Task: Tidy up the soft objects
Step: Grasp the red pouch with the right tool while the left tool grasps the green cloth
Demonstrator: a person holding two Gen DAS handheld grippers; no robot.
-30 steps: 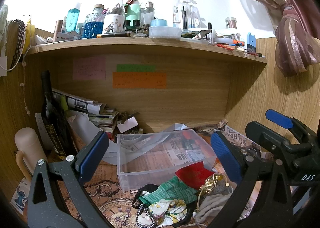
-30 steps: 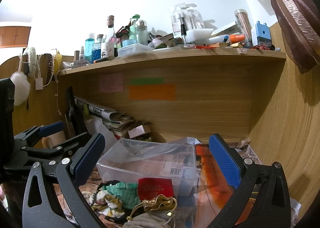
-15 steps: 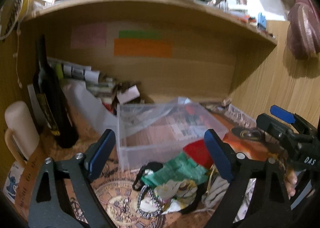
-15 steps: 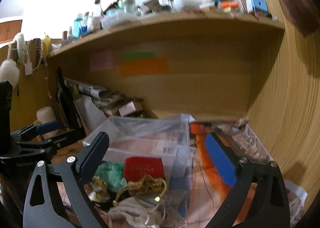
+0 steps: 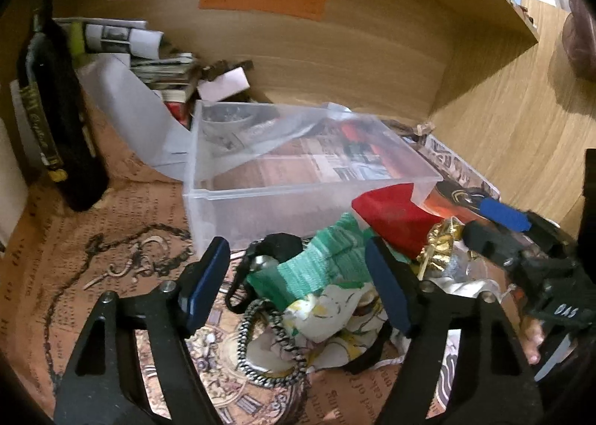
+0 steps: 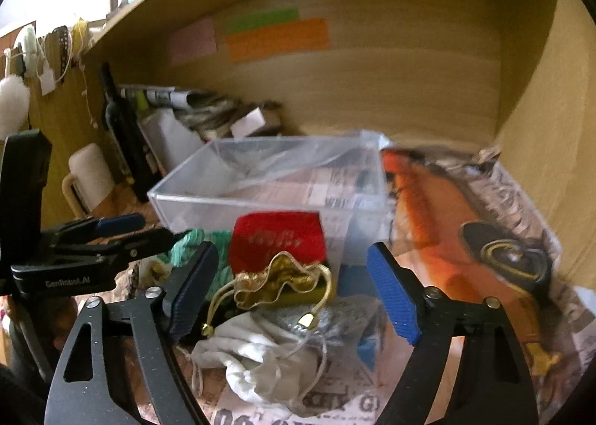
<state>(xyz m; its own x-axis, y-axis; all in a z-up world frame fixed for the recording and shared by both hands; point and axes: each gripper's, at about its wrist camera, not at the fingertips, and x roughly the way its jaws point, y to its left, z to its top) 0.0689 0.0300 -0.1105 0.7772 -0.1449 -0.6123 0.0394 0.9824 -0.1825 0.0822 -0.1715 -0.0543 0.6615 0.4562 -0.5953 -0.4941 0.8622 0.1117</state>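
Where printed paper [image 5: 111, 235] lines it — wooden alcove [image 6: 372, 89], cluttered.

Both grippers are matte black plastic with triangular cut-outs in the arms and silver screws at the finger joints. The left gripper [image 5: 298, 287] has dark blue ribbed pads [image 5: 206, 281]; the right gripper [image 6: 294, 292] has brighter blue pads [image 6: 393, 294]. White lettering marks each body, seen from the other's camera. Bare fingertips [image 5: 530, 345] show beneath the right one.
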